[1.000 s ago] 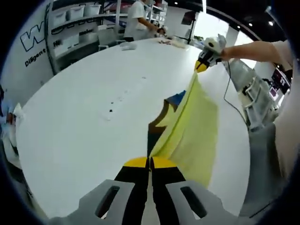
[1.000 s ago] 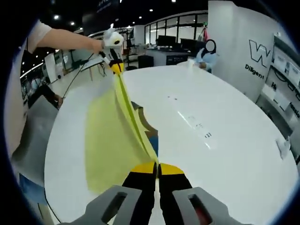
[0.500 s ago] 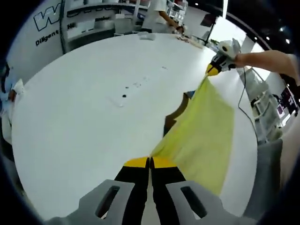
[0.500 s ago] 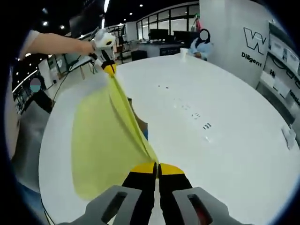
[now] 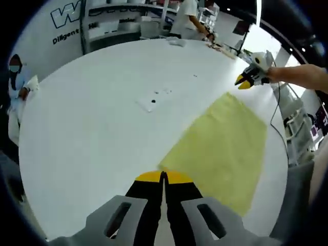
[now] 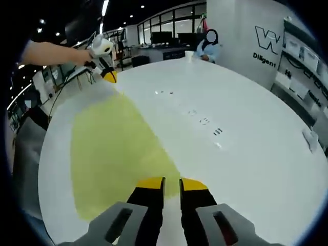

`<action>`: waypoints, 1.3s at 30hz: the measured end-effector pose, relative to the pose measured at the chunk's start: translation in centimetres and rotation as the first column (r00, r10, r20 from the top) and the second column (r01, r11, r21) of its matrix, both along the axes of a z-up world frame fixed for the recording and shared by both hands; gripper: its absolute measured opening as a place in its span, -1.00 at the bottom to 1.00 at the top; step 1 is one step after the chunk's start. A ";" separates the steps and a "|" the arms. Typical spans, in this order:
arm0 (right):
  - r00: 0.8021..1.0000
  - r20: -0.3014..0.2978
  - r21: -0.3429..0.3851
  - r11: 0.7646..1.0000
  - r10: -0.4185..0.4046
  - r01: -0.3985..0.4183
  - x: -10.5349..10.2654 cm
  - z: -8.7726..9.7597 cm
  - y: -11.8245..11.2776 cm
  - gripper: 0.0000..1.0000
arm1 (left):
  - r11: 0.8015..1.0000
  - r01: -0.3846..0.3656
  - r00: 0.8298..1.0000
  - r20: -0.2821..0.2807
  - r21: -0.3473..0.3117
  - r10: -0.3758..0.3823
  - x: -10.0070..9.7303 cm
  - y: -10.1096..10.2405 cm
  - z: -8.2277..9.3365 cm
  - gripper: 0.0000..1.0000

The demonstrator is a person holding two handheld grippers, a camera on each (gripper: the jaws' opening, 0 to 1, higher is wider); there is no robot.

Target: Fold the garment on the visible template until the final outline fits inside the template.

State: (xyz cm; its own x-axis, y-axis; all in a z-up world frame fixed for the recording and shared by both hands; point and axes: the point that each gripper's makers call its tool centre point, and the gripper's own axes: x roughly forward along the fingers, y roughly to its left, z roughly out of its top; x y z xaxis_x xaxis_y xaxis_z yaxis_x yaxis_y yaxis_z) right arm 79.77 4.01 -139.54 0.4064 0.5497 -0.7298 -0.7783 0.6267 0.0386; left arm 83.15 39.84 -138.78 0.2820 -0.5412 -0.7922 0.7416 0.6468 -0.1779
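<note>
1. In the left gripper view the left gripper (image 5: 164,177) has its yellow-tipped jaws pressed together; the near corner of the garment (image 5: 221,148) reaches their tips, but I cannot tell whether cloth is pinched between them.
2. In the right gripper view the right gripper (image 6: 171,182) has its jaws slightly parted, a narrow gap showing between the yellow tips, with nothing held; the garment's (image 6: 115,151) edge lies just beside the left tip.
3. The right gripper (image 5: 249,77) also shows far off in the left gripper view, hovering past the garment's far corner, a hand (image 5: 300,76) behind it.
4. The left gripper (image 6: 104,69) shows far off in the right gripper view, held by a hand (image 6: 56,53), above the garment's far edge.
5. The garment is a flat, pale yellow rectangle spread on the white table (image 5: 87,123), near the table's edge.
6. Small dark marks (image 6: 205,123) dot the table, well apart from the garment.
7. A person (image 5: 18,82) sits at the table's far side.
</note>
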 end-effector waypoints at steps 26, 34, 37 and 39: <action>0.997 -0.012 0.100 0.992 -0.071 0.072 -13.0 -1.7 0.9 -0.63 | 0.979 -0.115 0.991 0.050 -0.169 0.125 -13.1 1.1 -0.5 -0.56; 0.990 -0.026 0.127 0.982 -0.140 0.142 -16.2 -2.8 1.6 -0.53 | 0.967 -0.175 0.981 0.054 -0.186 0.188 -16.7 1.3 -1.9 -0.50; 0.988 -0.030 0.136 0.978 -0.155 0.157 -16.9 -3.1 1.8 -0.50 | 0.962 -0.191 0.977 0.055 -0.194 0.205 -17.4 1.1 -2.3 -0.48; 0.987 -0.033 0.134 0.978 -0.160 0.163 -17.3 -3.3 2.0 -0.48 | 0.961 -0.196 0.977 0.049 -0.196 0.210 -17.4 1.0 -2.6 -0.46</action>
